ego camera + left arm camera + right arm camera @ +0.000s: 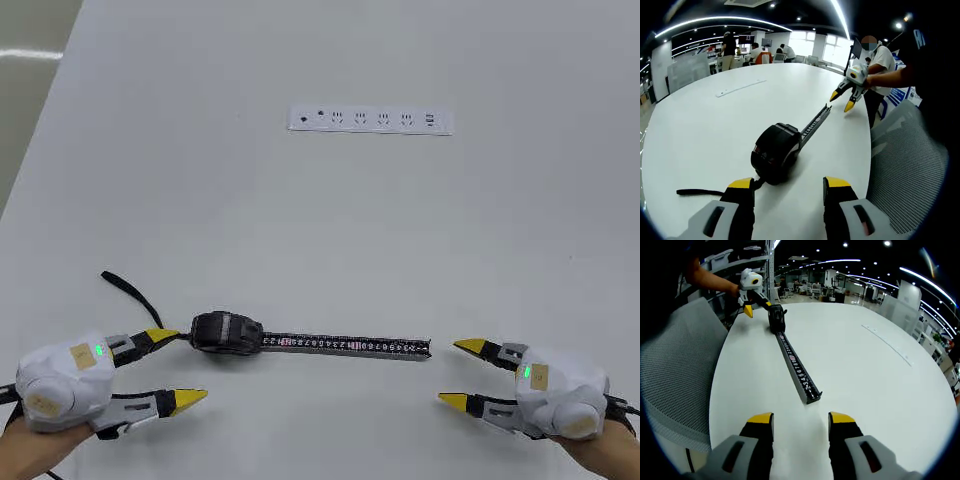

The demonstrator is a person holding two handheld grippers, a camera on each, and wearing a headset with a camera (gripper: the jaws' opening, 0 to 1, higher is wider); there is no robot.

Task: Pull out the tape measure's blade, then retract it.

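Now, left claw (790, 182): jaws spread and holding nothing; the tips sit just short of the tape measure's case, one of them close to where the strap leaves it.
Right claw (801, 417): also spread and empty, just beside the blade's free end and not touching it.
Case (227, 333): black and rounded, lying on the tabletop directly ahead of the left claw.
Blade (795, 365): drawn out of the case and lying flat, running straight towards the right claw, with its end hook (812, 396) just ahead of those jaws.
Strap (125, 290): a loose black loop trailing from the case past the left claw.
Tabletop (300, 220): white and smooth, with a power strip (370, 120) well apart at the far side.
Risk, case: it may skid or roll away when the left jaws close, since it is rounded and the surface looks slick.
Risk, strap: the jaws could pinch the strap instead of the case.
Risk, blade: with nothing holding either end, a sudden recoil could whip the hook across the tabletop or tug the case.
Risk, right claw: a thin blade lying flat is hard to nip; a skewed pinch could kink it.
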